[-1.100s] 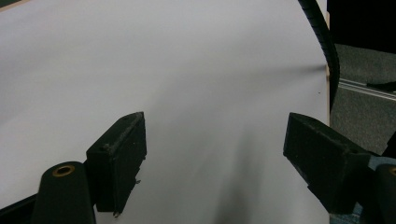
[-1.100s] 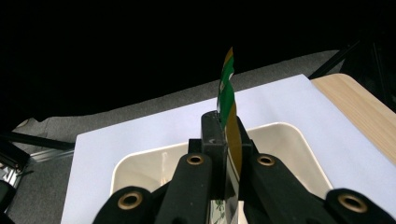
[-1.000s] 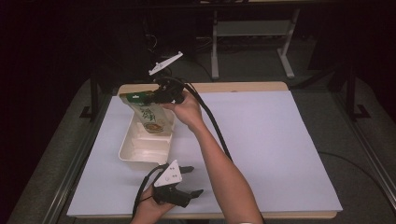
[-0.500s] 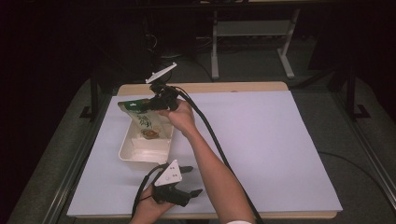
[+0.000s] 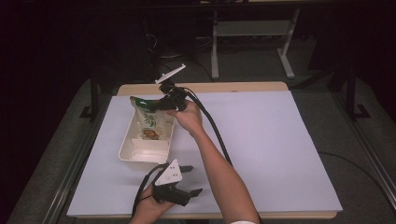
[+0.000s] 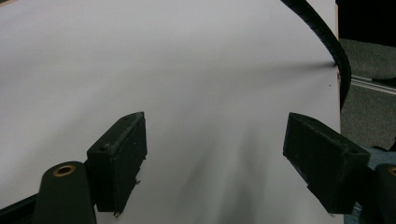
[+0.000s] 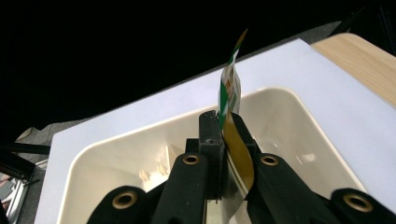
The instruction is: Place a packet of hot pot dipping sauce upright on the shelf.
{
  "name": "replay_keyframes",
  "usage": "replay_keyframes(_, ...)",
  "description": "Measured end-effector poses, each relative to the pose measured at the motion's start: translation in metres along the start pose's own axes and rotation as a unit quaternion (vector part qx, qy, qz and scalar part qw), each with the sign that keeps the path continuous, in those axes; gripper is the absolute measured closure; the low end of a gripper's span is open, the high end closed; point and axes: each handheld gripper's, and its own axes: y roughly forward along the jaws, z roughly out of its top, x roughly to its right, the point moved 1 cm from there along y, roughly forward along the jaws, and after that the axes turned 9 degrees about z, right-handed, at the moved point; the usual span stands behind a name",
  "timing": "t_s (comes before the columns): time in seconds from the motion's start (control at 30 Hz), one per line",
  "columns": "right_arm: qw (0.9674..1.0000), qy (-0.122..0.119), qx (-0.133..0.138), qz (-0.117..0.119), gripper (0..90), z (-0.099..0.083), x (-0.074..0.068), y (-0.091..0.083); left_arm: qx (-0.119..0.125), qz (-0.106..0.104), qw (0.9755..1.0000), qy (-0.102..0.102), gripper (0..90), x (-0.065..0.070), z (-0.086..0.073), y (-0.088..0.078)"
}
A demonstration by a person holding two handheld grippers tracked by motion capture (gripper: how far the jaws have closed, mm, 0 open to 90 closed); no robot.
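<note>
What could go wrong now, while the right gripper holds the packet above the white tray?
The right gripper pinches only the packet's thin top edge, so it might slip out. The packet hangs tilted over the tray's far end and could land across the rim. The open left gripper gives no support.

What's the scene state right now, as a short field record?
surface: white sheet over wooden table
container: cream rectangular plastic tray, on sheet
item: green and white printed snack pouch, hanging into tray
right hand-held gripper: shut on pouch's top edge, above tray
left hand-held gripper: open, holding nothing, over bare sheet near front edge
</note>
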Motion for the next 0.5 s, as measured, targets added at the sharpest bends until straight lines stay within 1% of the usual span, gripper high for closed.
replay_keyframes(0.13, 0.9999, 0.01, -0.002, -0.004, 86.1, -0.006, 0.007, -0.004, -0.002, 0.001, 1.0, 0.003, 21.0, 0.0, 0.0, 0.0)
replay_keyframes(0.17, 0.9999, 0.016, -0.002, -0.005, 85.9, -0.008, 0.007, -0.004, -0.001, 0.001, 1.0, 0.002, 21.0, -0.001, 0.0, 0.0)
replay_keyframes(0.23, 0.9999, 0.015, -0.002, -0.005, 85.4, -0.009, 0.009, -0.004, -0.001, 0.002, 1.0, 0.002, 21.0, -0.001, 0.0, 0.0)
replay_keyframes(0.3, 0.9997, 0.023, -0.004, -0.006, 84.6, -0.011, 0.012, -0.005, 0.0, 0.002, 1.0, 0.002, 21.0, 0.0, 0.0, 0.0)
replay_keyframes(0.4, 0.9996, 0.024, -0.006, -0.01, 84.3, -0.012, 0.013, -0.005, 0.0, 0.001, 1.0, 0.002, 21.0, 0.0, 0.0, 0.0)
replay_keyframes(0.5, 0.9994, 0.029, -0.008, -0.014, 82.2, -0.013, 0.015, -0.006, -0.002, 0.001, 1.0, 0.002, 20.9, 0.0, 0.0, 0.001)
